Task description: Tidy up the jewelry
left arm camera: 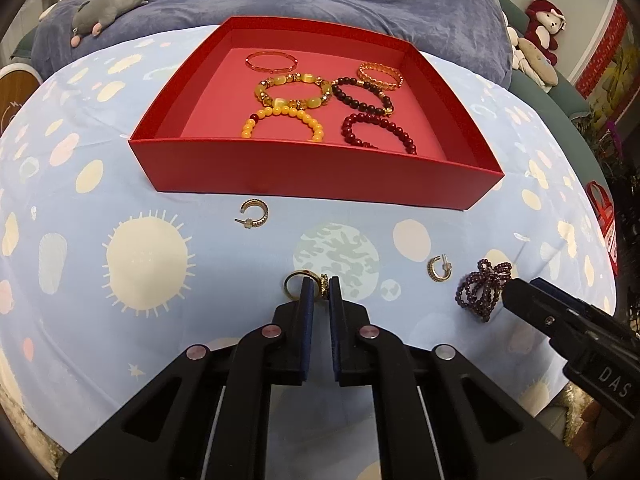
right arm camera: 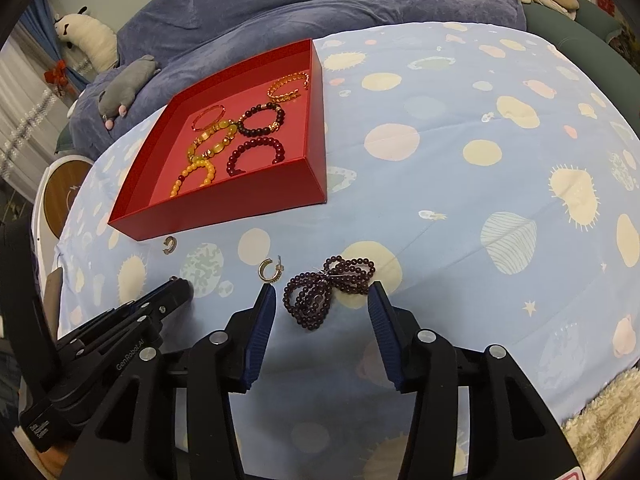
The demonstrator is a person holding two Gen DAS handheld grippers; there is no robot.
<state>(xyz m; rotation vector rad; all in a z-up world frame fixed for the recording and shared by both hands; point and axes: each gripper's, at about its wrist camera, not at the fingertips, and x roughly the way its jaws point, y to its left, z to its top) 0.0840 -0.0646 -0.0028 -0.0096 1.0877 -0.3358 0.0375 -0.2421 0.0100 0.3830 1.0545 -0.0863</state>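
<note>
A red tray (left arm camera: 316, 172) (right arm camera: 224, 216) on the blue patterned cloth holds several bracelets. My left gripper (left arm camera: 323, 286) is nearly shut around a small gold ring (left arm camera: 325, 283); a larger gold ring (left arm camera: 298, 280) lies against its left finger. My right gripper (right arm camera: 322, 296) is open, its fingers either side of a tangled dark purple bead strand (right arm camera: 328, 288) (left arm camera: 482, 290) on the cloth. One gold hoop earring (left arm camera: 254, 214) (right arm camera: 170, 245) lies by the tray's front wall. Another (left arm camera: 439, 269) (right arm camera: 270, 269) lies between the grippers.
A grey-blue blanket (left arm camera: 320, 0) with a grey plush mouse (left arm camera: 108, 10) lies behind the tray. More plush toys (left arm camera: 542, 24) sit at the far right. A round wooden item (right arm camera: 64, 196) stands off the cloth's left edge. A fluffy cream rug (right arm camera: 604, 420) shows at lower right.
</note>
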